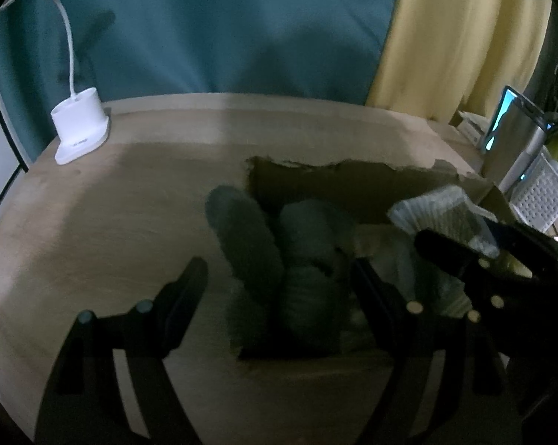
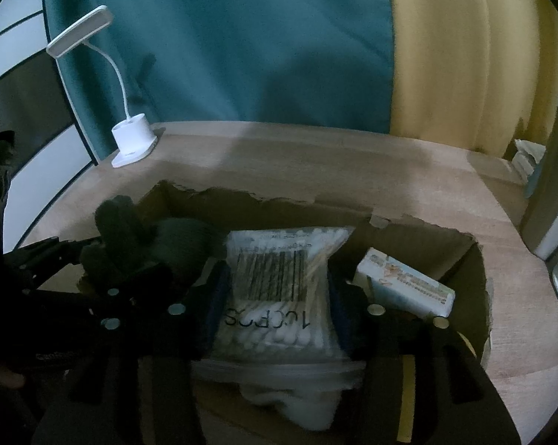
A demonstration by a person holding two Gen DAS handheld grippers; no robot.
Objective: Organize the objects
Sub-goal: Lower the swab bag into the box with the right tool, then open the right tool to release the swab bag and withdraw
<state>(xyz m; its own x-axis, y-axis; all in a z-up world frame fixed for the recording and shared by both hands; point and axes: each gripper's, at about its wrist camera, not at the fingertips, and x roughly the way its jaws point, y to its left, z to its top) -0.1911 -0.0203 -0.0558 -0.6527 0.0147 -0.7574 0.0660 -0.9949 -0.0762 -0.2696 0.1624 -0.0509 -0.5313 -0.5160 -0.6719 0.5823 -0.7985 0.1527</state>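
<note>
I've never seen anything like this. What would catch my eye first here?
Probably the clear bag of cotton swabs, pinched in the right tool over a torn cardboard box on the wooden table. Dark rolled socks sit at the box's left end before the open left tool. A white desk lamp stands back left.

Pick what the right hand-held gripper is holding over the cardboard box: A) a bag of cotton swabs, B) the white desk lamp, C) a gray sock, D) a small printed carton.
A: in the right wrist view the right hand-held gripper has its fingers closed on both sides of the swab bag, above the box.
</note>
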